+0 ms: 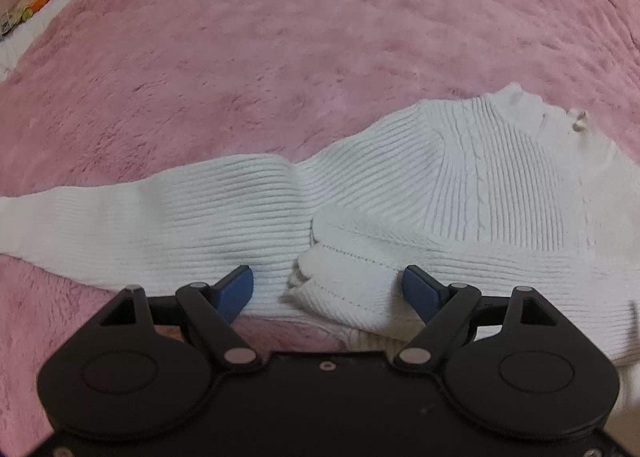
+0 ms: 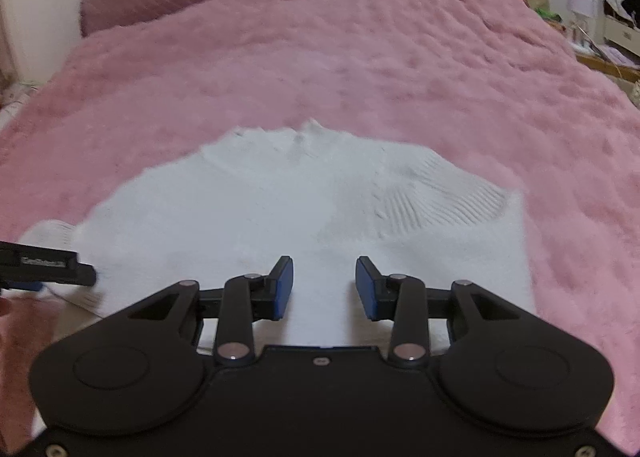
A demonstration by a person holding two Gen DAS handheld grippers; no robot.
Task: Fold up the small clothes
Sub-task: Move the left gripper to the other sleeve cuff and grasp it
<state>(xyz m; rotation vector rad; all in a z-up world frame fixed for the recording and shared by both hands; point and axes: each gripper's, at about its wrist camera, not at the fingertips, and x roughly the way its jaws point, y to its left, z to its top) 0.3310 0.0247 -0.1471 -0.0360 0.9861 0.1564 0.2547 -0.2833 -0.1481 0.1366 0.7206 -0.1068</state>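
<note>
A white ribbed sweater (image 1: 460,193) lies flat on the pink fuzzy blanket (image 1: 280,57) that covers the bed, one sleeve (image 1: 140,213) stretched out to the left in the left wrist view and the other folded across the body. The left tongs (image 1: 327,289) are spread wide over the folded cuff (image 1: 340,281) at the near hem — holding nothing. The right tongs (image 2: 324,285) stand open above the sweater's lower body (image 2: 320,225), also holding nothing. The left tongs' black tip (image 2: 48,267) pokes in from the left edge of the right wrist view.
</note>
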